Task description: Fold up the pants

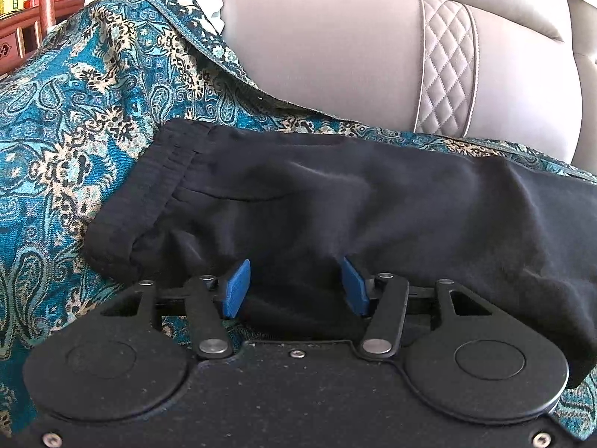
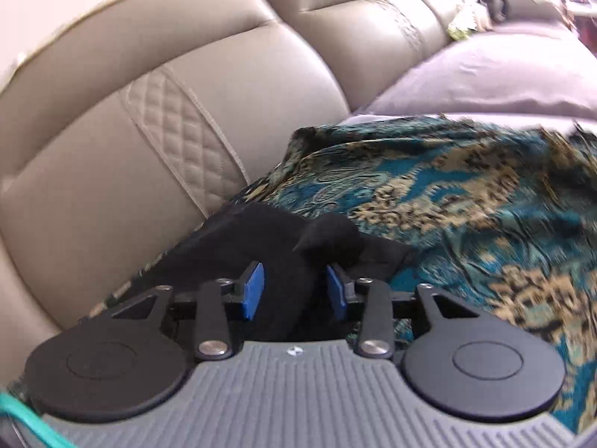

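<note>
Black pants (image 1: 335, 201) lie on a teal patterned cloth (image 1: 74, 119) spread over a sofa seat. The elastic waistband (image 1: 149, 186) is at the left in the left wrist view. My left gripper (image 1: 294, 283) is open, its blue pads (image 1: 237, 287) on either side of the near edge of the pants. In the right wrist view a leg end of the pants (image 2: 283, 246) lies on the cloth (image 2: 466, 205). My right gripper (image 2: 294, 291) is open with black fabric between its blue pads (image 2: 253, 291). The right view is blurred.
The beige leather sofa back (image 1: 335, 48) with a quilted strip (image 1: 447, 63) rises right behind the pants; it also shows in the right wrist view (image 2: 130, 130). A grey cushion (image 2: 485, 74) lies at the far right. Wooden furniture (image 1: 26, 30) stands at the far left.
</note>
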